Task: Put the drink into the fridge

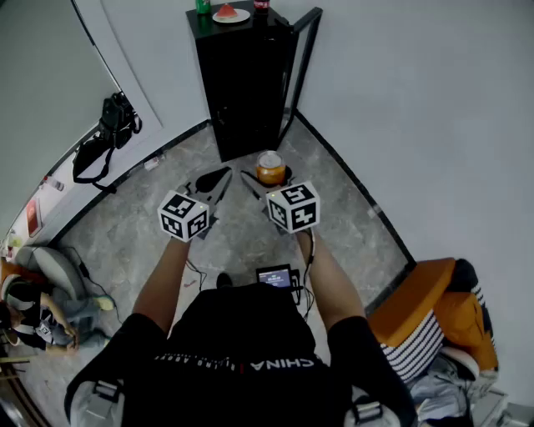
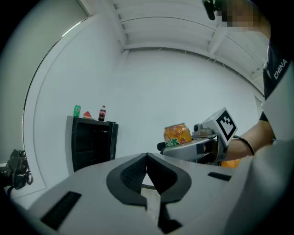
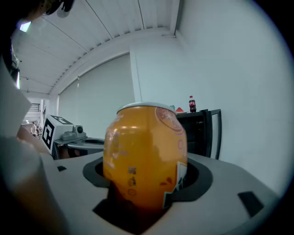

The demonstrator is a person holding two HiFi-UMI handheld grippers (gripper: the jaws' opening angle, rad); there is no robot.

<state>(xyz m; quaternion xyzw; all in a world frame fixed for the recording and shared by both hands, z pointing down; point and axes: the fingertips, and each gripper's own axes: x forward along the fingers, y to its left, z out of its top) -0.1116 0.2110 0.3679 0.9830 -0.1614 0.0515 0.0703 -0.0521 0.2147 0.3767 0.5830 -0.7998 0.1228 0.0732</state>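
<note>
An orange drink can [image 1: 270, 169] stands upright between the jaws of my right gripper [image 1: 269, 180], which is shut on it. The can [image 3: 144, 156] fills the middle of the right gripper view, with the pads against its sides. My left gripper [image 1: 217, 178] is beside it on the left, shut and holding nothing; its black pads [image 2: 138, 172] meet at the tips. Ahead stands a black fridge [image 1: 246, 92] in the room's corner, its door [image 1: 302, 58] swung open to the right. From the left gripper view the can [image 2: 177, 134] shows right of the fridge [image 2: 92, 144].
On the fridge top are a green can [image 2: 76, 110], a plate with a watermelon slice [image 1: 229, 13] and a cola bottle [image 2: 102, 113]. A black bag [image 1: 104, 138] lies by the left wall. Orange and striped cloth [image 1: 434, 325] is piled at the right.
</note>
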